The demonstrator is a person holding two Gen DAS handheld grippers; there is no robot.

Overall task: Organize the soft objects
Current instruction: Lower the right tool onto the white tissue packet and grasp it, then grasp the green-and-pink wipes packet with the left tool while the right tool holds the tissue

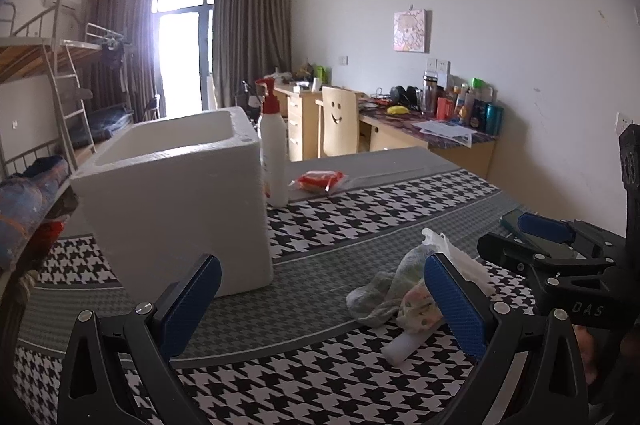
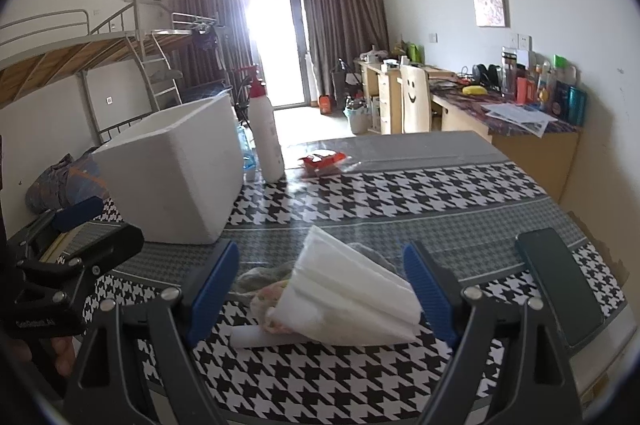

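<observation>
Readable text: only "DAS" on the black frame of the right tongs [image 1: 544, 237], seen from the left wrist view; a label strip on the left tongs [image 2: 80, 221] in the right wrist view is too blurred to read. Landmark: white foam box [image 1: 172, 209] on the houndstooth bench [image 1: 360, 209]. Soft pile sits near the box, toward the cameras: pale socks [image 1: 380, 299], a patterned cloth [image 1: 418, 309], a white roll [image 1: 404, 343], a folded white tissue stack [image 2: 344, 289]. Left tongs [image 1: 320, 305] apart, nothing between the pads, right pad in front of the pile. Right tongs [image 2: 320, 285] apart, straddling the tissue stack, not clamped. White pump bottle [image 1: 274, 149] with red head stands just beside the box's far corner; red packet [image 1: 318, 181] just past it. Right view only: dark phone [image 2: 560, 289] flat on the bench, well apart from the box, and the tissue stack's full shape. Left view only: the socks clearly. Bottle print unreadable in both.
</observation>
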